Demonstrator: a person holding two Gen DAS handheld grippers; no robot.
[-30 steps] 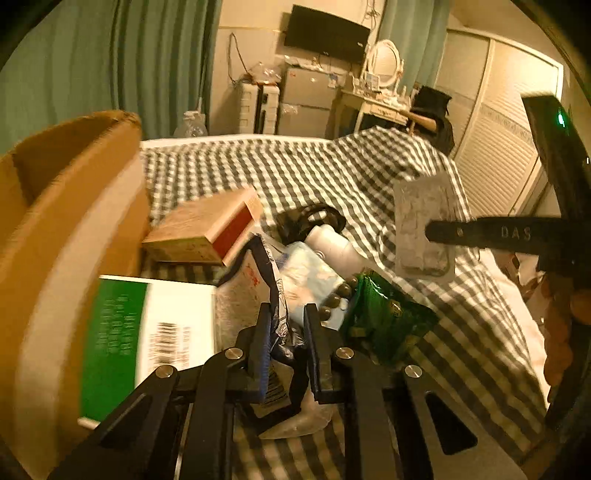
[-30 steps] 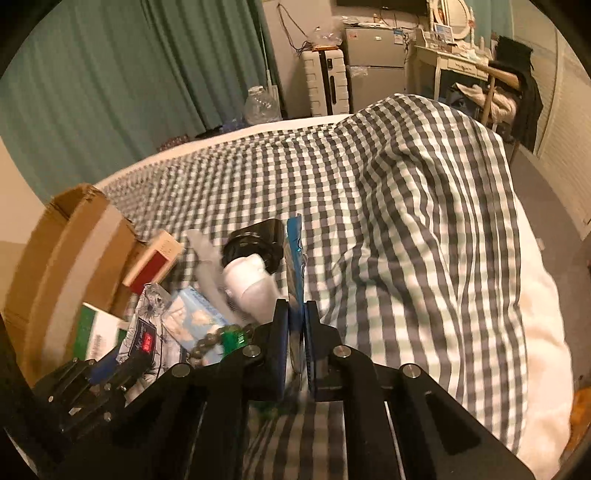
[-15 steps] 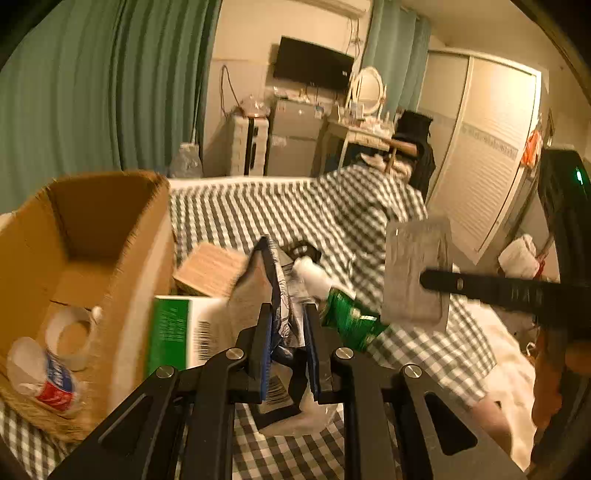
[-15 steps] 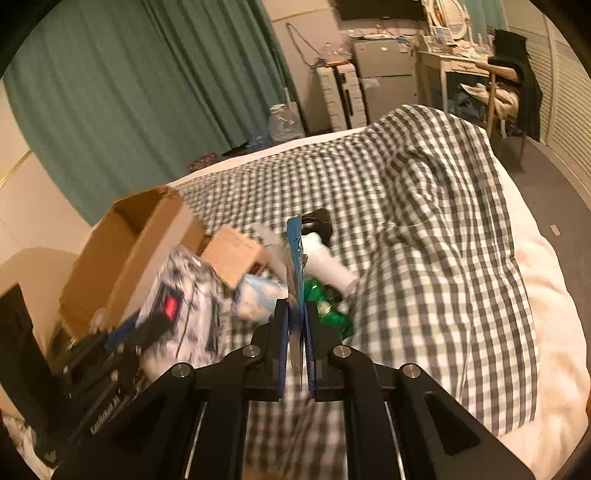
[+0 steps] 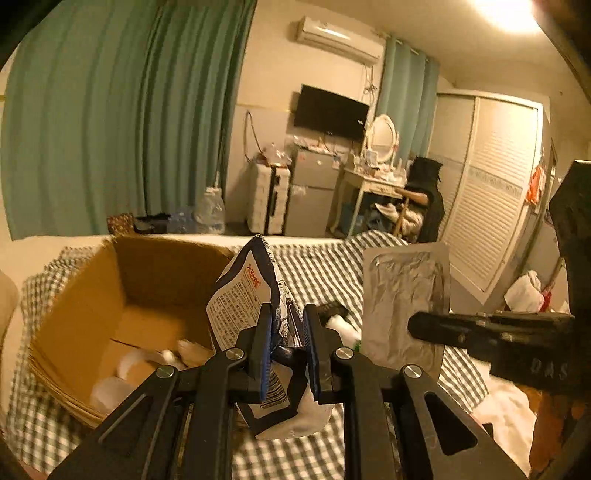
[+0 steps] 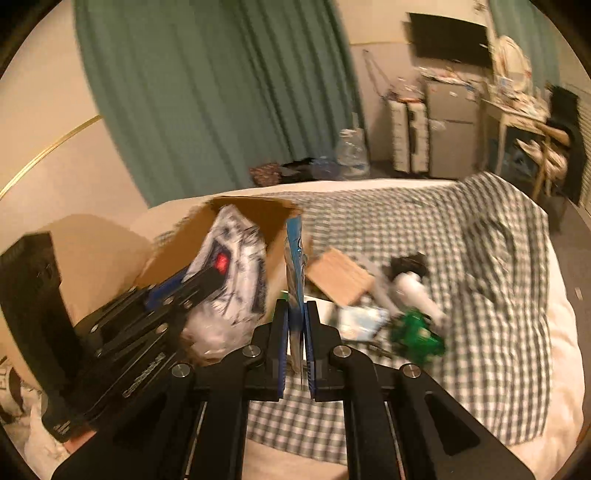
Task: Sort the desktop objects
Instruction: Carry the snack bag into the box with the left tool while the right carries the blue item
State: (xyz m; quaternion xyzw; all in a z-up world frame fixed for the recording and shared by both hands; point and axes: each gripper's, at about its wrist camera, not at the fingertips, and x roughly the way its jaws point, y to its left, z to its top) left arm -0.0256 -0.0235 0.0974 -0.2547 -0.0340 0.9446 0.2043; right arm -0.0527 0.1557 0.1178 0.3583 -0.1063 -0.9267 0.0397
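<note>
Dim, warm amber room light, both views bent by fisheye.
A ceiling lamp [image 5: 506, 14] flared white at the left view's top right. The right view was smeared, worst around the cardboard box [image 6: 255, 221], perhaps motion blur. Black vignette ringed both frames; curtains [image 5: 110, 122] bowed at the edges.

1. The white snack packet [image 5: 243, 295] with dark print and a red patch stands upright in my left gripper [image 5: 287, 345], pinched low on its crumpled body, in front of the box.
2. The flat silver foil sachet [image 5: 402, 295], blue on its other face, is clamped by its lower edge in my right gripper [image 6: 294, 341].
3. The open cardboard box [image 5: 85, 295] sits far left on the checked bedcover, with pale items inside.
4. A brown carton [image 6: 341, 277], white bottle [image 6: 413, 291] and green packet [image 6: 417, 334] lie on the cover to the right.
</note>
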